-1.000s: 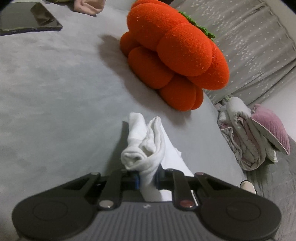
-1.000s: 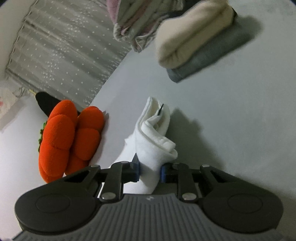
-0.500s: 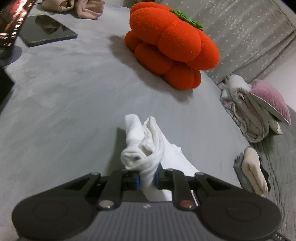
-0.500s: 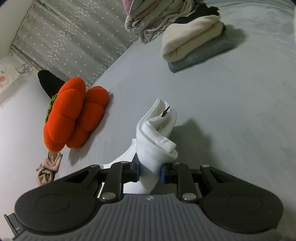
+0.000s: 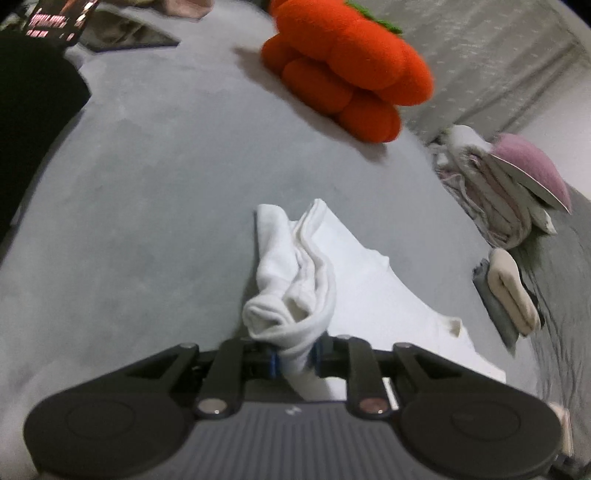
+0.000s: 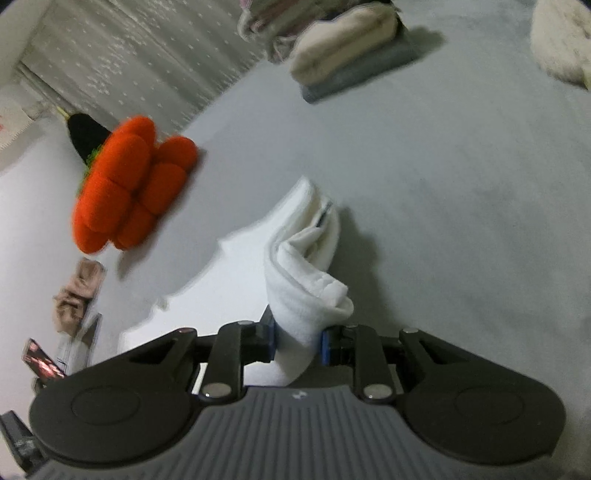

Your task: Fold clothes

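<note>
Grey bed cover fills both views. Orange pumpkin plush top centre in left view, mid-left in right view. White garment lies spread at centre, bunched corners lifted off the cover. Folded cream and grey stack top centre in right view. Left gripper bottom centre, jaws opening, bunched white cloth between the blue pads. Right gripper bottom centre, narrow gap, clamped on another bunch. Lit phone screen upper left, writing blurred, unreadable.
</note>
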The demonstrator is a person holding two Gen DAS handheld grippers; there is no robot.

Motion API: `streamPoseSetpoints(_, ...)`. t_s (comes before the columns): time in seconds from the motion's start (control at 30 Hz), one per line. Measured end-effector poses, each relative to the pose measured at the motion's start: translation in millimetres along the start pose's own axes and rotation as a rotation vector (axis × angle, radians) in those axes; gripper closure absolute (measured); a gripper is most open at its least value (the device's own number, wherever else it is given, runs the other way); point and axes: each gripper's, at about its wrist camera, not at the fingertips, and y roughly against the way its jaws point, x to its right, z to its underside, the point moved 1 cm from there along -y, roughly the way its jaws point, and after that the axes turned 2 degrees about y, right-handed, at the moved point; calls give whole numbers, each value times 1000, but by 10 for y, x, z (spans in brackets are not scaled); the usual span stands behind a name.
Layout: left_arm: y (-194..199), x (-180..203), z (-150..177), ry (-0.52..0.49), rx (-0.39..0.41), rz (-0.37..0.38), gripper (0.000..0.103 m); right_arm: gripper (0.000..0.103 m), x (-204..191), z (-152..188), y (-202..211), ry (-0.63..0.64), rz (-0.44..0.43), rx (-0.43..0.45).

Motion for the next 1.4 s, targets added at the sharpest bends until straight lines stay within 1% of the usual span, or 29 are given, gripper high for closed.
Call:
streamPoseSetpoints(0.07, 24, -8, 9, -43, 10, 16, 78, 77, 44, -15, -11, -16, -7, -11)
streamPoseSetpoints(0.13, 58, -11, -26, -46, 4, 15, 72, 72, 51, -68, 9, -15, -20, -12)
streamPoseSetpoints(0.17, 74, 0, -54, -55, 5, 5, 67, 66, 48, -89, 20, -5, -17, -8)
streamPoseSetpoints(0.2, 90, 14, -82, -68, 10, -8, 64, 62, 45, -101, 29, 5, -12, -4)
streamPoseSetpoints(0.23, 105, 27, -110, -81, 15, -21, 61, 62, 39, -104, 37, 11, -8, -2)
streamPoseSetpoints(0.27, 131, 41, -137, -100, 29, -49, 59, 61, 26, -109, 41, 16, -4, -2)
streamPoseSetpoints(0.3, 159, 55, -175, -126, 55, -96, 57, 61, 10, -120, 42, 21, -1, -3)
streamPoseSetpoints(0.37, 196, 48, -292, -154, 89, -147, 50, 61, -43, -141, 37, 46, 15, -7)
streamPoseSetpoints(0.43, 200, 23, -409, -153, 102, -181, 50, 57, -97, -156, 41, 76, 41, -9)
streamPoseSetpoints(0.47, 200, 9, -468, -150, 107, -196, 50, 53, -126, -172, 55, 96, 71, 4)
streamPoseSetpoints(0.5, 197, -6, -518, -149, 106, -192, 50, 53, -146, -189, 78, 118, 104, 24)
streamPoseSetpoints(0.57, 153, -2, -603, -145, 92, -161, 50, 53, -157, -249, 123, 142, 124, 65)
streamPoseSetpoints(0.7, -57, 139, -706, -166, 61, -104, 50, 53, -143, -423, 138, 113, 96, 85)
streamPoseSetpoints(0.87, -382, 266, -765, -157, 29, -46, 50, 53, -231, -548, 11, 132, 63, 91)
streamPoseSetpoints(0.93, -482, 265, -751, -160, 49, -36, 51, 53, -233, -574, -95, 129, 62, 85)
streamPoseSetpoints(0.97, -514, 245, -727, -160, 60, -33, 53, 53, -224, -578, -148, 129, 67, 86)
streamPoseSetpoints(1.0, -538, 217, -697, -159, 71, -29, 59, 53, -202, -569, -196, 129, 72, 91)
streamPoseSetpoints(1.07, -619, 164, -669, -118, 65, -27, 72, 53, -110, -511, -284, 131, 89, 106)
streamPoseSetpoints(1.13, -625, 170, -630, -109, 93, -10, 80, 55, -48, -449, -367, 138, 116, 125)
streamPoseSetpoints(1.2, -603, 205, -585, -132, 123, -2, 92, 70, -109, -399, -404, 190, 138, 163)
streamPoseSetpoints(1.23, -581, 220, -564, -146, 142, -1, 94, 72, -140, -374, -422, 216, 148, 182)
streamPoseSetpoints(1.27, -554, 233, -543, -160, 161, 0, 97, 76, -171, -349, -440, 242, 159, 201)
streamPoseSetpoints(1.3, -530, 236, -531, -167, 177, 2, 98, 83, -204, -316, -448, 272, 171, 220)
streamPoseSetpoints(1.4, -423, 241, -502, -177, 235, 12, 98, 87, -276, -203, -409, 330, 198, 296)
